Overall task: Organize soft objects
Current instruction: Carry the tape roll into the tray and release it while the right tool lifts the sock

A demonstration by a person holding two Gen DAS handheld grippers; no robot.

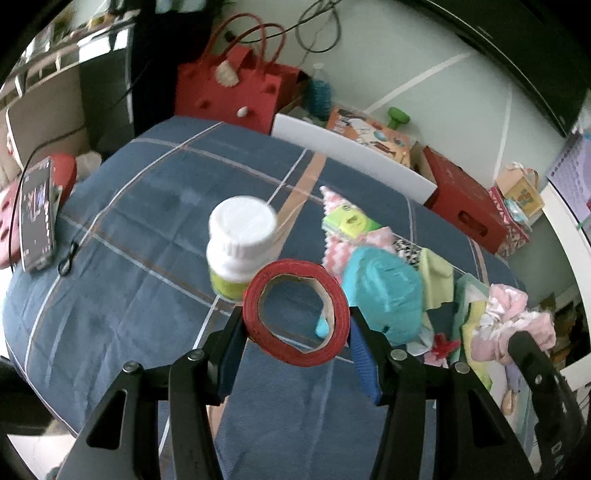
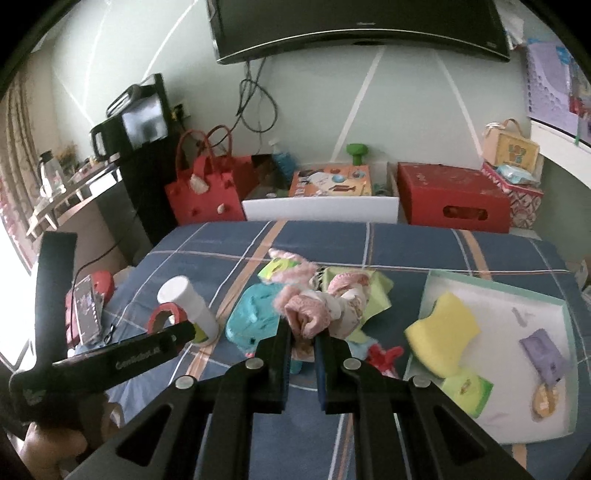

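- Left gripper (image 1: 295, 325): I see its jaws clamped on a red roll of tape with a cardboard core (image 1: 297, 314), held clear above the blue plaid bedspread (image 1: 129, 288).
- Right gripper (image 2: 303, 338): jaws nearly together, pinching a pink-and-white bundle of soft cloth (image 2: 314, 310) at its lower end.
- White tray with mint-green rim (image 2: 517, 314) lies right of the bundle, holding a yellow sponge (image 2: 443, 328).
- White plastic bottle (image 1: 240, 243) stands just behind the tape.

**A lived-in bedroom at home**

We see a bed (image 2: 406, 243) in a blue plaid cover filling the centre, a wall-mounted television (image 2: 358, 29) at the top, and a red felt handbag (image 2: 203, 199) and gift boxes (image 2: 450, 199) along the pale wall behind.
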